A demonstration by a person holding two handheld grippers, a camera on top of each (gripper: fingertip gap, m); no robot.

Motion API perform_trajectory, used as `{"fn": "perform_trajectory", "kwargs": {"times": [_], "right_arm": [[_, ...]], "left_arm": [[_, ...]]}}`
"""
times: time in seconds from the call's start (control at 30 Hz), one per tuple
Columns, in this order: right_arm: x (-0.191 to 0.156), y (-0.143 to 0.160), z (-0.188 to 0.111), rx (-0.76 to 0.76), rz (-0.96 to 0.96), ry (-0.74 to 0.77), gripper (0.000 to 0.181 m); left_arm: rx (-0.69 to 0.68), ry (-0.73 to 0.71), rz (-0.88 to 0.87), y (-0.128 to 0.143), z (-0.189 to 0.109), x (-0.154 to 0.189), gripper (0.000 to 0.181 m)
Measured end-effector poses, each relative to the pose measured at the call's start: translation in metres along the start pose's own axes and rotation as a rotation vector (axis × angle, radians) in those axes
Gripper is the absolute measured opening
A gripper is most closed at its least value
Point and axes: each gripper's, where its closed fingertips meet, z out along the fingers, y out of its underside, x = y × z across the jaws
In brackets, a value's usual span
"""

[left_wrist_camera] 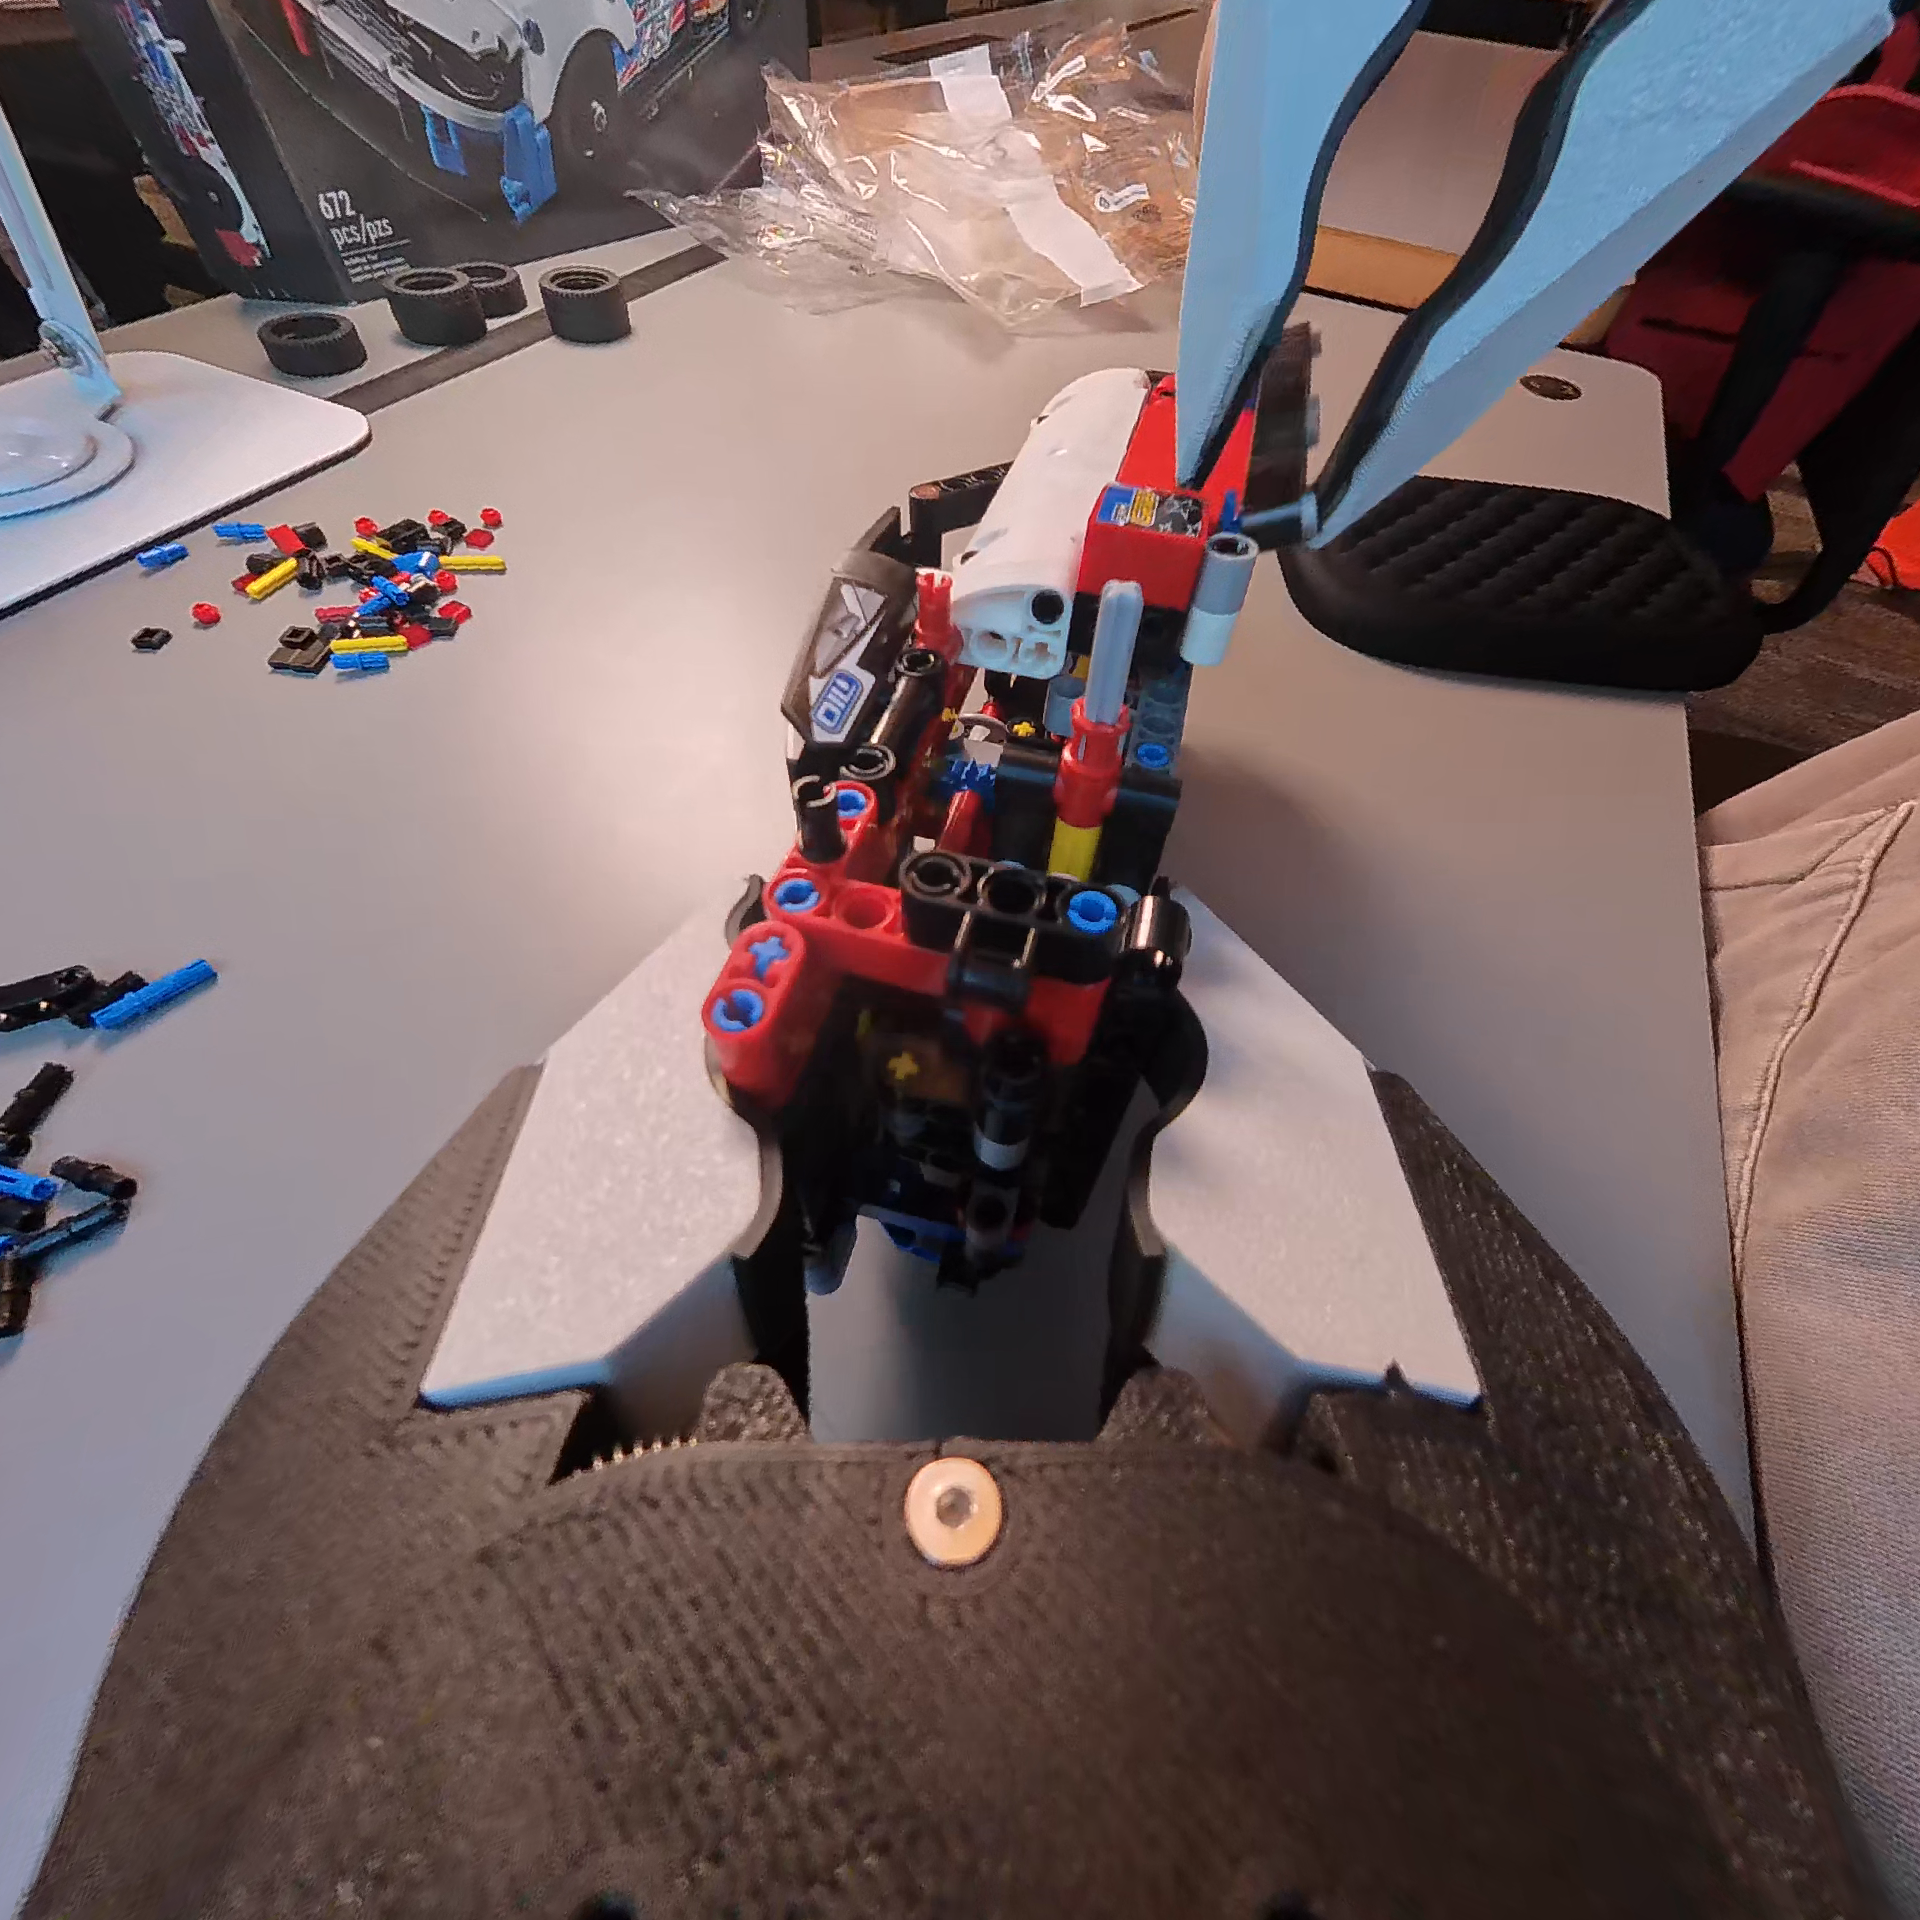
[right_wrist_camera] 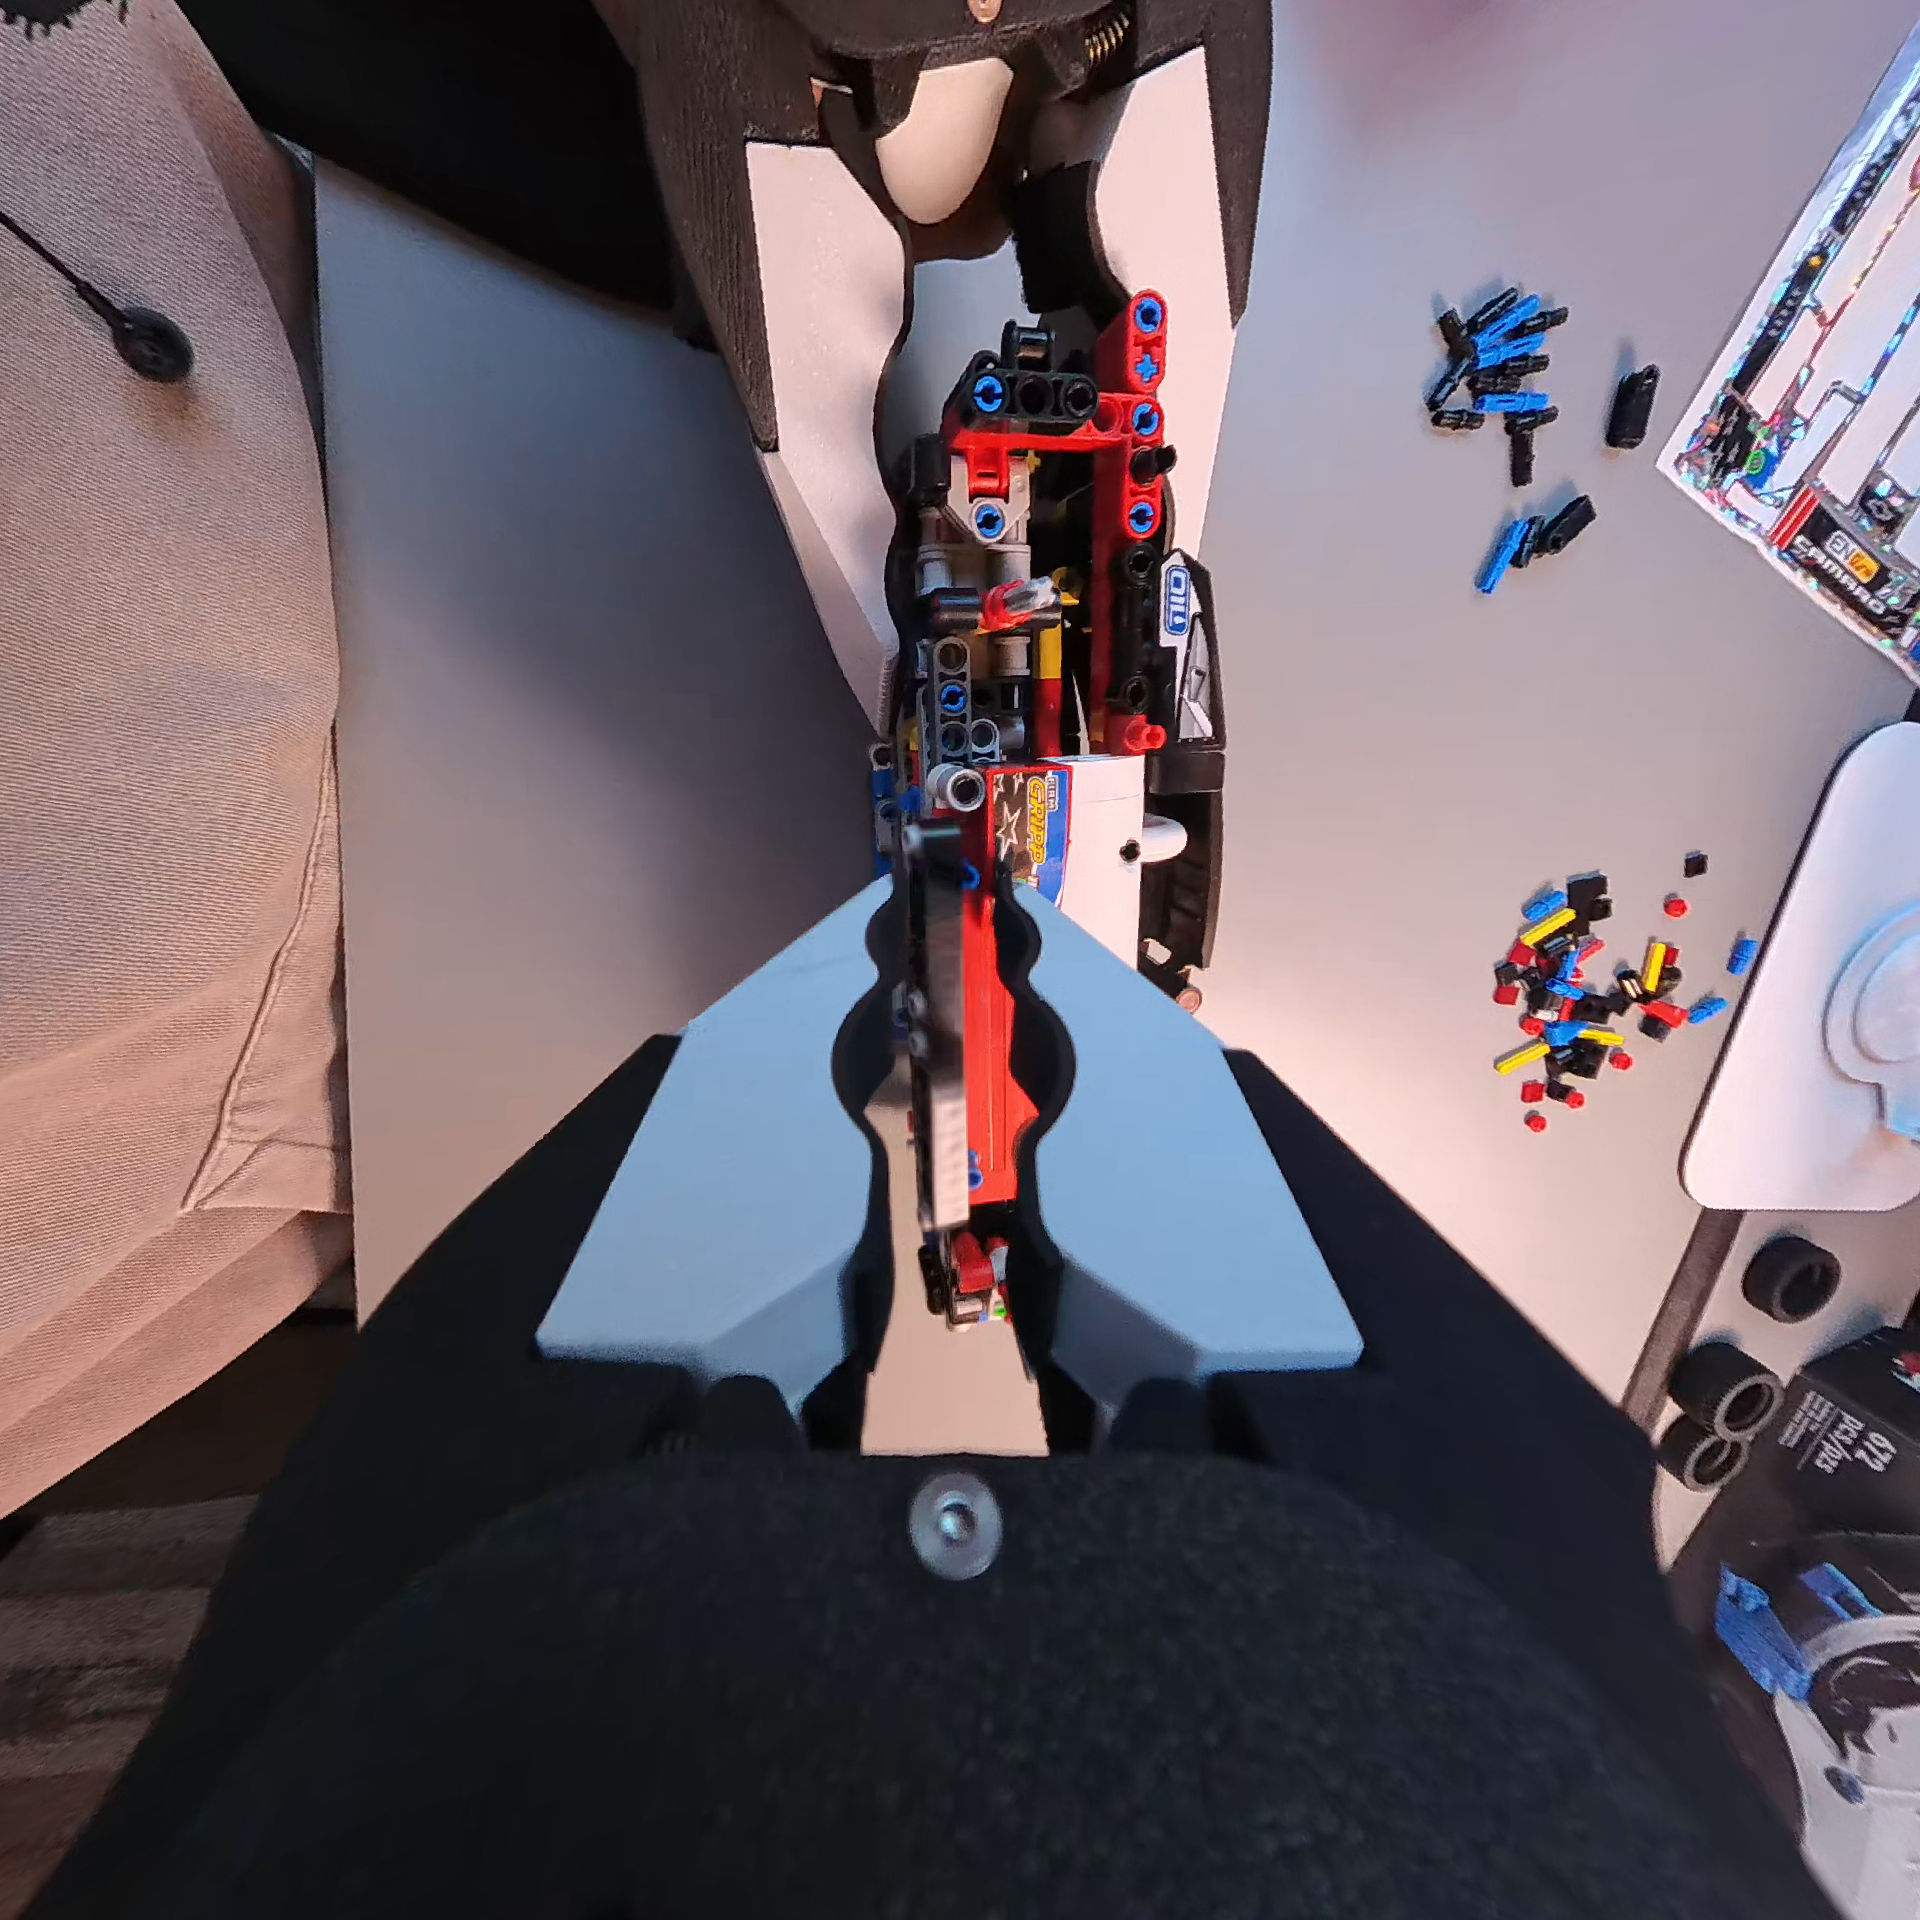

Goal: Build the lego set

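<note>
My left hand-held gripper (left_wrist_camera: 961, 1049) and right hand-held gripper (right_wrist_camera: 951, 935) each clamp an end of the lego car (left_wrist_camera: 997, 790) above the table (left_wrist_camera: 499, 831). Beyond it: loose pieces (left_wrist_camera: 358, 592), tyres (left_wrist_camera: 436, 307), perhaps empty bags (left_wrist_camera: 966, 187).

The left wrist view looked forward and down along its own jaws from very close, across the desk (left_wrist_camera: 468, 779) toward the box (left_wrist_camera: 436, 135) at the far edge. The right wrist view faced the opposite way, steeply down, equally near. Both shared the half-built model (left_wrist_camera: 997, 790) (right_wrist_camera: 1049, 582), the loose-parts pile (left_wrist_camera: 364, 592) (right_wrist_camera: 1590, 997) and the tyres (left_wrist_camera: 436, 307) (right_wrist_camera: 1725, 1392).
</note>
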Motion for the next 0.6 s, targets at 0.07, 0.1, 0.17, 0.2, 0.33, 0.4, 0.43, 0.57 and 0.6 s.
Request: {"fn": "perform_trajectory", "kwargs": {"times": [0.07, 0.1, 0.17, 0.2, 0.33, 0.4, 0.43, 0.57, 0.6], "right_arm": [[-0.0004, 0.0005, -0.0002, 0.006, 0.004, -0.003, 0.014], [-0.0002, 0.0006, -0.0006, 0.01, 0.004, -0.002, 0.014], [0.001, 0.0006, -0.0018, 0.019, 0.001, 0.008, 0.013], [0.002, 0.0006, -0.0025, 0.023, -0.004, 0.017, 0.012], [0.0046, 0.0021, -0.0045, 0.037, -0.013, 0.052, 0.011], [0.0039, 0.0022, -0.0048, 0.056, 0.0, 0.064, 0.008], [0.0037, 0.0017, -0.005, 0.072, 0.003, 0.072, 0.006], [0.0072, 0.0033, -0.0045, 0.109, 0.02, 0.121, 0.0], [0.0072, 0.0035, -0.0045, 0.122, 0.047, 0.114, 0.0]], "left_arm": [[0.001, 0.0, -0.001, 0.0, 0.0, -0.0001, 0.071], [0.001, 0.001, -0.002, 0.0, 0.0, -0.0001, 0.071], [0.001, 0.002, -0.006, 0.0001, 0.0, -0.0004, 0.071], [0.001, 0.003, -0.007, 0.0001, 0.0, -0.0003, 0.071], [0.002, 0.002, -0.008, 0.0001, -0.0001, -0.0005, 0.071], [0.002, 0.003, -0.014, 0.0001, 0.0, -0.0009, 0.071], [0.002, 0.003, -0.015, 0.0001, -0.0001, -0.001, 0.071], [0.004, 0.007, -0.026, 0.0, 0.0001, -0.0019, 0.072], [0.005, 0.005, -0.026, -0.0001, 0.0, -0.0019, 0.072]]}}
